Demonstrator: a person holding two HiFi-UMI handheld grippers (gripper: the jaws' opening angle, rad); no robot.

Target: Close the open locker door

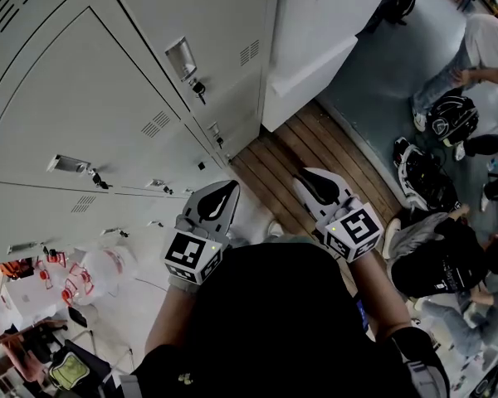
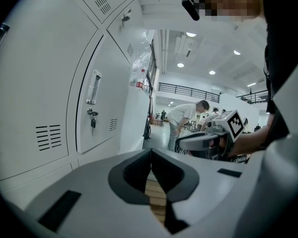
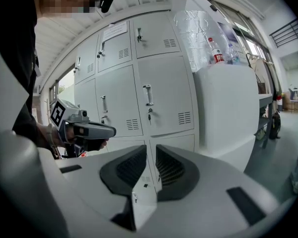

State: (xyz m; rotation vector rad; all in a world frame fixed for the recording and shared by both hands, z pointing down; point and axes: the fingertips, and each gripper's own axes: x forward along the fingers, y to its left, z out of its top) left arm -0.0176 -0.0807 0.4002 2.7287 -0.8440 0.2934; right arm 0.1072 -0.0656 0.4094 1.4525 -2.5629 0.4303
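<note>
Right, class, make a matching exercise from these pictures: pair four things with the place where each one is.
Things:
1 red-labelled bottle
2 key
3 black helmet
4 wooden boards

Places:
A hanging from a locker door
B on the grey floor
C on top of the white cabinet
D at the foot of the lockers

Pairs: 1-C, 2-A, 3-B, 4-D

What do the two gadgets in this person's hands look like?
Each is a pale grey shell, the left gripper and right gripper alike, tapering to two jaws lined with dark ribbed pads. A cube with black-and-white square markers sits at the back of each. The person wears a black top that leaves the forearms bare.
</note>
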